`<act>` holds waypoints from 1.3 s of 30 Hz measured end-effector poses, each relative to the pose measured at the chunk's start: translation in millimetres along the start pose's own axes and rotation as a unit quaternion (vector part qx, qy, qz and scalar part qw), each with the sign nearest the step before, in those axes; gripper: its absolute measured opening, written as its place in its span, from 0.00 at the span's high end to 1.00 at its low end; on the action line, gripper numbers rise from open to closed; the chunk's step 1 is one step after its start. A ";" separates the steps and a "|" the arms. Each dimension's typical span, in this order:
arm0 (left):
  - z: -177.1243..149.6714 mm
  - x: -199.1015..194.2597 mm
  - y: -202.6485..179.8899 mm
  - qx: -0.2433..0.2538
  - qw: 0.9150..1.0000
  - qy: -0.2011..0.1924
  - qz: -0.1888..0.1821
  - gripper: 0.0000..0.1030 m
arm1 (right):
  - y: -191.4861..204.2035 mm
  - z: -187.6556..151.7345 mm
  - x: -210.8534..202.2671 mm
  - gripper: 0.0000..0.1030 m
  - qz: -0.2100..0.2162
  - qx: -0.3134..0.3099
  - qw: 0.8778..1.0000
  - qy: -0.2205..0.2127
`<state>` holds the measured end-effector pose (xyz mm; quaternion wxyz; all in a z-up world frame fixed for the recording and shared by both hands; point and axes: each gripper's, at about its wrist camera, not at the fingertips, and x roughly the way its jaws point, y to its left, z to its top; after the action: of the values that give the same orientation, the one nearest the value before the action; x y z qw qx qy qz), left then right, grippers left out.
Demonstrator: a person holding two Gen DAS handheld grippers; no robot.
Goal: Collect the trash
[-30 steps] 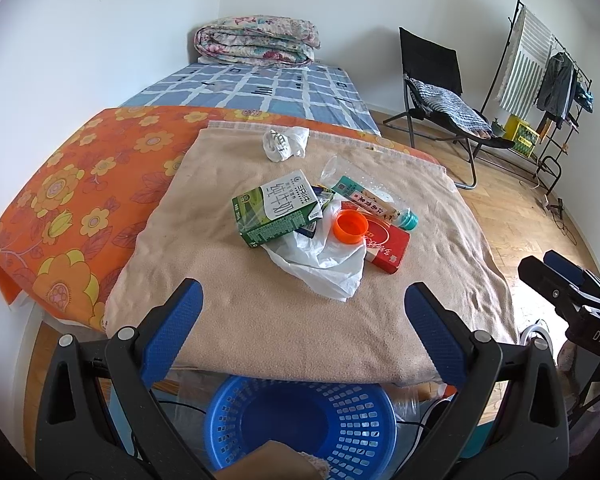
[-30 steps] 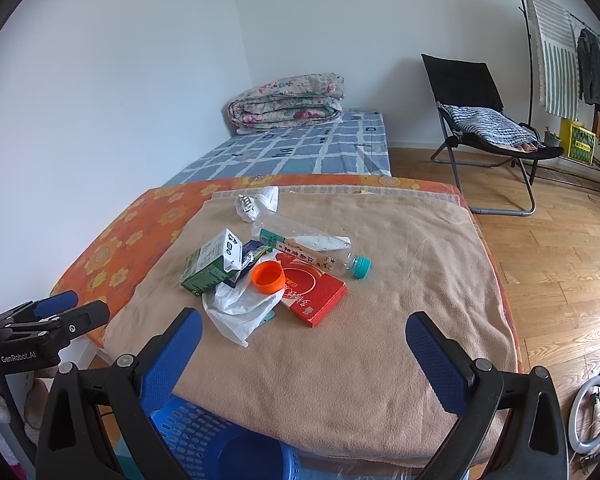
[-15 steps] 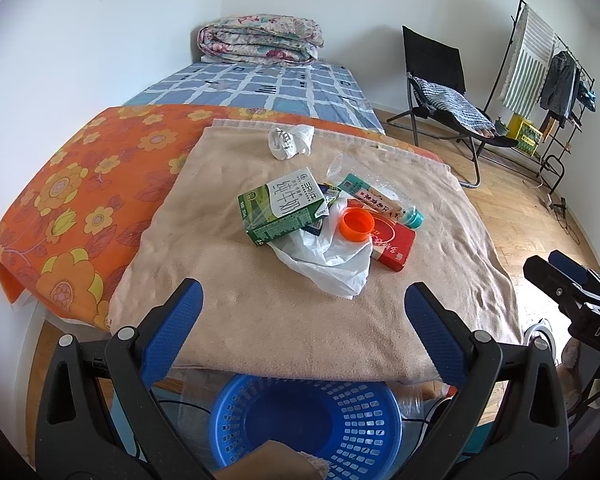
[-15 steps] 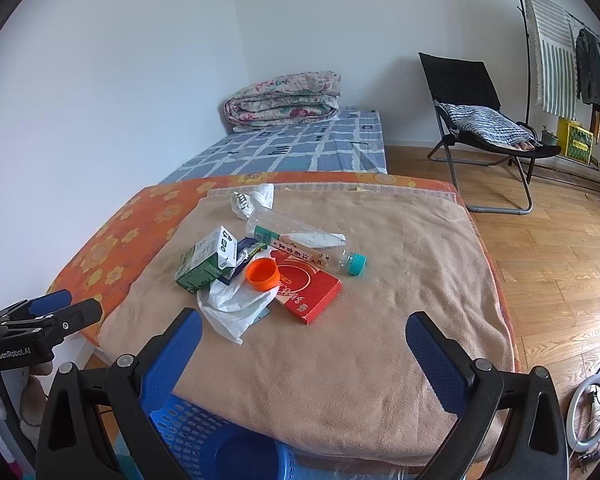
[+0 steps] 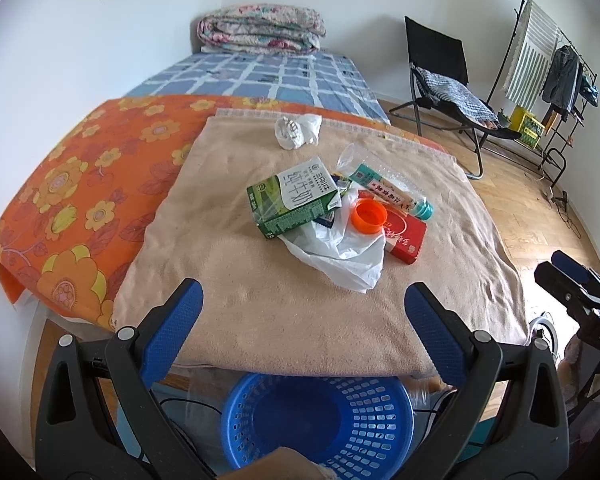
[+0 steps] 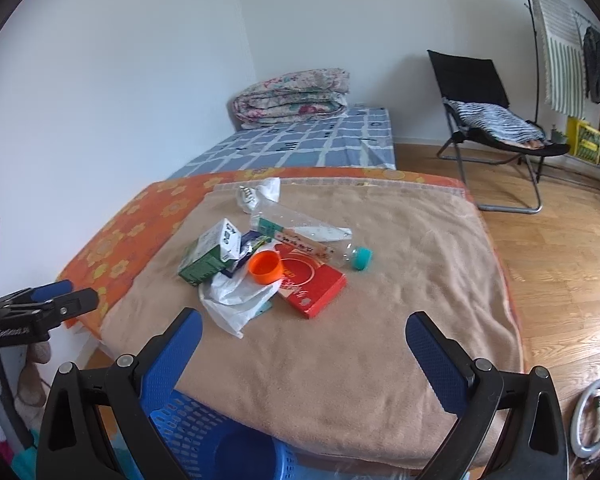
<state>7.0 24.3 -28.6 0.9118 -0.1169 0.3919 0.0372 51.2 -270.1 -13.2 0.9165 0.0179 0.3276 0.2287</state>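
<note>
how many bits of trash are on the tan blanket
7 visible: crumpled wrapper at the far edge, then a pile of green milk carton, clear bottle, orange cap, red box, white plastic bag, and a small blue packet. More may be hidden underneath.

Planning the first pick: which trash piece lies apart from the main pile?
The crumpled white wrapper, alone near the beige blanket's far edge; everything else clusters around the milk carton.

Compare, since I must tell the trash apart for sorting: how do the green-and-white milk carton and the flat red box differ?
The green-and-white milk carton is thick and blocky; the flat red box is thin. The carton is green with a white printed panel; the box is red with pale markings. The carton lies left in the pile, the box right, an orange cap between them. Both lie on the beige blanket, touching the white plastic bag.
</note>
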 end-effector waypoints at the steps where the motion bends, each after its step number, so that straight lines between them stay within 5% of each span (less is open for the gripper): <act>1: 3.9 4.1 0.8 0.001 1.000 0.005 -0.003 0.00 | -0.2 0.6 1.4 0.00 0.002 -0.003 1.000 0.000; 9: 29.4 20.7 -1.5 0.041 0.999 0.026 -0.024 0.00 | -2.4 6.9 15.4 0.00 0.035 -0.041 0.998 0.016; 17: 45.7 43.7 -2.1 0.081 0.996 0.033 -0.024 0.00 | -15.5 6.9 39.2 0.02 0.065 -0.015 0.995 0.073; 27: 77.2 102.5 -5.2 0.135 0.989 0.047 -0.034 0.01 | 2.1 16.9 68.6 0.12 0.055 -0.068 0.992 0.090; 39: 127.3 163.4 20.7 0.062 0.992 0.053 -0.093 0.01 | 6.9 17.8 87.1 0.16 0.073 -0.047 0.990 0.114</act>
<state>206.3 71.3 -65.9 0.8947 -0.0976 0.4288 -0.0780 118.4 -224.3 -49.6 0.8540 -0.0270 0.4164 0.3109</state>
